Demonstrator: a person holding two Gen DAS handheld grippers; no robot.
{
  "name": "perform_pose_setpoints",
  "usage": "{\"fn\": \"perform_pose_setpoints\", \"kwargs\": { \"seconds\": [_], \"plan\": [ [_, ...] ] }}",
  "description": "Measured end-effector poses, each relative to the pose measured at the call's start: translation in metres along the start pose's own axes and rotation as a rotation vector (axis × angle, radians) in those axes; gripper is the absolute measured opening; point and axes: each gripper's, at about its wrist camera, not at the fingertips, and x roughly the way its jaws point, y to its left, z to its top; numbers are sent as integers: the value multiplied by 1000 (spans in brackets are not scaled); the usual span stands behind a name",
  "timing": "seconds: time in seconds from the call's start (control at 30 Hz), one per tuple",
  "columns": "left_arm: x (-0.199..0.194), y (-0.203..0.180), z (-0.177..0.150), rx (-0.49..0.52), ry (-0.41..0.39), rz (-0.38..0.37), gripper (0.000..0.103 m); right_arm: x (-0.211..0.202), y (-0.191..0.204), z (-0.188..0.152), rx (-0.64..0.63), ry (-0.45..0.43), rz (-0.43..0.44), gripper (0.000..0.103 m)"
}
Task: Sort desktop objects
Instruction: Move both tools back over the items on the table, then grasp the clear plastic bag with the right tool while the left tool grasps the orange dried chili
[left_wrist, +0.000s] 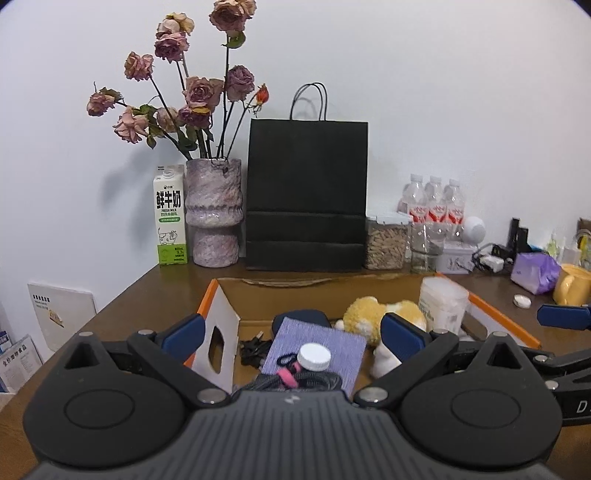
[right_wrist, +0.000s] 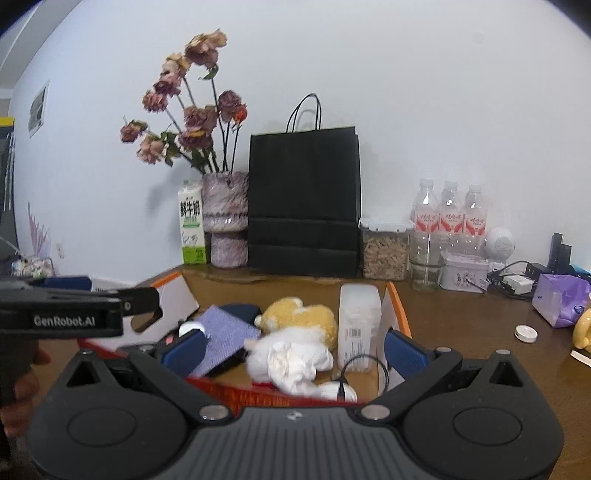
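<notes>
1. Milk carton (left_wrist: 170, 216) reads "FRESH MILK"; left gripper (left_wrist: 291, 334) body reads "GenRobot.AI".
2. Cardboard box (left_wrist: 221, 306) holds plush toy (right_wrist: 295, 332), purple cloth (left_wrist: 314, 350), white-capped bottle (left_wrist: 314, 357), clear canister (right_wrist: 359, 325).
3. Left gripper and right gripper (right_wrist: 293, 349): jaws apart, empty, above the box.

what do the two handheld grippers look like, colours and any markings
The left gripper and the right gripper look alike: black linkage arms with silver pivot pins, blue finger pads, and a ribbed dark grey body with a small white logo. Seen side-on from the right wrist, the left one's body reads "GenRobot.AI" in white.
</notes>
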Motion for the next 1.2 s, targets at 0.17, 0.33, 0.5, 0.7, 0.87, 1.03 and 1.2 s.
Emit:
{"fn": "perform_pose_setpoints", "kwargs": {
  "seconds": [0.17, 0.33, 0.5, 0.7, 0.87, 1.03, 1.2],
  "plan": [
    [-11, 8, -11, 38, 48, -4, 103, -12, 4, -13, -31, 59, -4, 103],
    [-18, 15, -29, 50, 129, -13, 103, -18, 8, -27, -44, 115, -13, 103],
    [-19, 16, -49, 72, 205, -28, 103, -17, 12, -39, -43, 172, -25, 103],
    [-17, 11, -66, 105, 259, -42, 101, -12, 15, -48, -37, 217, -53, 103],
    [-11, 14, -71, 93, 299, -54, 81, -8, 15, -50, -32, 232, -62, 103],
    [-6, 14, -74, 82, 327, -101, 65, -4, 18, -50, -21, 233, -53, 100],
    [-3, 14, -74, 65, 339, -126, 52, 5, 21, -50, -19, 245, -49, 87]
  ]
}}
